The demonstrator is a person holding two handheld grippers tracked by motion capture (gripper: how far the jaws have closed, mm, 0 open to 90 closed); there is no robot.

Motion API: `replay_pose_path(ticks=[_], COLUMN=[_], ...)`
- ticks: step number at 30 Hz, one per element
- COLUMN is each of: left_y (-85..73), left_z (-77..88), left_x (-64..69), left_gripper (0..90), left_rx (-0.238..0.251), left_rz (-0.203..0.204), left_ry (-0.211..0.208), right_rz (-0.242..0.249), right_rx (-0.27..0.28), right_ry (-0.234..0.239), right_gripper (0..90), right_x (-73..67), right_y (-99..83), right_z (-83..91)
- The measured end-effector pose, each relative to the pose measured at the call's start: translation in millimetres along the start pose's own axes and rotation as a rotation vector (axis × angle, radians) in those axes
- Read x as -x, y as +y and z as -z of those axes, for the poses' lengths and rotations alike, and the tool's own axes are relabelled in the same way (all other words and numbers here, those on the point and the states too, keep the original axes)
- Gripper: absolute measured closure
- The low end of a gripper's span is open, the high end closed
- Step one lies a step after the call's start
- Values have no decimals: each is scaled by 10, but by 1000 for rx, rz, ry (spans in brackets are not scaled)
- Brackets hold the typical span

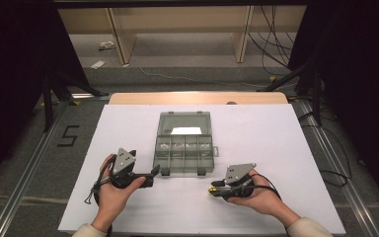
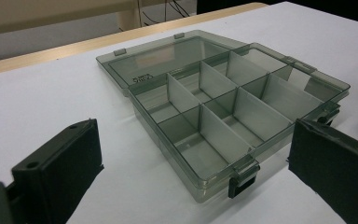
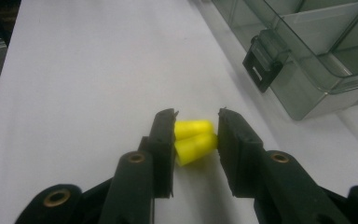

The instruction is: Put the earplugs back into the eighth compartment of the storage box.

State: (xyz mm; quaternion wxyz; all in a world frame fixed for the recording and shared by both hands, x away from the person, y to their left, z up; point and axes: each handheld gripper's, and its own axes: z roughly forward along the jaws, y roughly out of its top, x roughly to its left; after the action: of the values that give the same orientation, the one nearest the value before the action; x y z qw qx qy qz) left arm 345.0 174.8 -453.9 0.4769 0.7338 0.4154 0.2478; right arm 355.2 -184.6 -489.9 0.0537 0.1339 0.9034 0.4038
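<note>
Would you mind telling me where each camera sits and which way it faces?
High view: above the person's side, looking forward and down on the white table; both hands, left gripper, right gripper.
Left gripper view: on that gripper, facing the open compartment box; its wide-apart fingers.
Right gripper view: low over the table, on yellow earplugs between its fingers.
All share the box.

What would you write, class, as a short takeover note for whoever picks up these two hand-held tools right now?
Right tool: jaws closed on two yellow earplugs, low over the white table, in front of the box's right corner.
Left tool: open, empty, facing the box's front left corner.
Compartment box: mid-table, lid folded back, the visible compartments look empty.
Done: earplugs gripped.
Left: probably carry them to a compartment, release, then perhaps close the lid.
</note>
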Motion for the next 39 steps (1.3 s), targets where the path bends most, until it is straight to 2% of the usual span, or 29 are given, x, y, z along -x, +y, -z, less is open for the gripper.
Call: replay_pose_path(ticks=[14,22,39], left_y=[4,4,14], left_z=[-2,-4,8], left_x=[3,4,-4], left_gripper=[22,22,22], left_rx=[3,3,10], left_rz=[0,-1,4], left_ry=[0,-1,4], right_rz=[-5,-2,-15], right_rx=[28,56,90], right_ry=[-11,-34,-36], right_gripper=[685,690,697], right_x=[19,49,78], right_y=[34,108,195], right_z=[43,97,131])
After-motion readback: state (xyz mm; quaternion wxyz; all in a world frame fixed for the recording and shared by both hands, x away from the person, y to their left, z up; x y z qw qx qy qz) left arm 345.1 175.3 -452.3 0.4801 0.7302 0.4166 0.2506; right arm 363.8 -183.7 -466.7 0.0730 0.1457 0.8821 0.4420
